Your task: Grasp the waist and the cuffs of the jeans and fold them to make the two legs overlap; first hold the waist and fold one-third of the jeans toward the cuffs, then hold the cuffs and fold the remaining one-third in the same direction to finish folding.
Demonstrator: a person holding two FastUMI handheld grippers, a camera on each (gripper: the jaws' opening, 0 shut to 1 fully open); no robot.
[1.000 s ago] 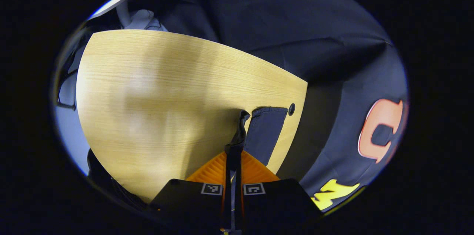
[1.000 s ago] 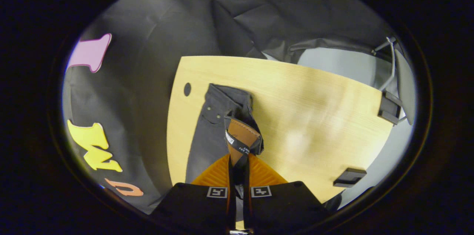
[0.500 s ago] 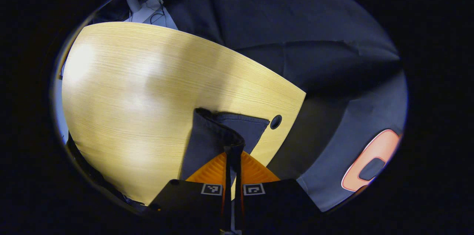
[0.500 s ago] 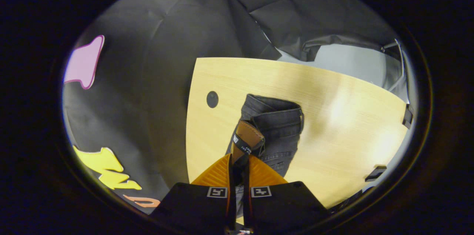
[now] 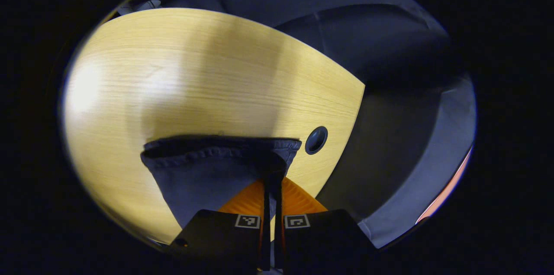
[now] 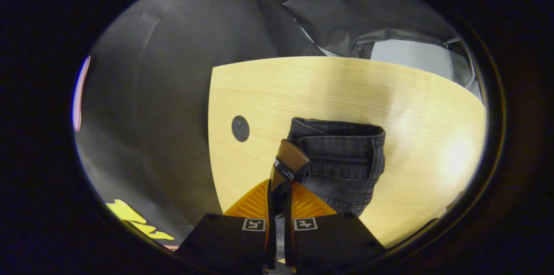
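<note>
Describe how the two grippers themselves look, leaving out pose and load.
Both are built alike. The left gripper has two ribbed, wedge-shaped fingers rising from two black blocks, each block carrying a small square black-and-white marker. The right gripper shows the same ribbed fingers, black blocks and paired markers. No cables or sleeves can be seen.

The bench (image 5: 173, 71) lies bare and wide beyond the jeans (image 5: 203, 171), with room to pass there. Near its edge is a round hole (image 5: 316, 140), just beside the jeans. The black cloth wall (image 6: 173, 71) stands behind the bench.
</note>
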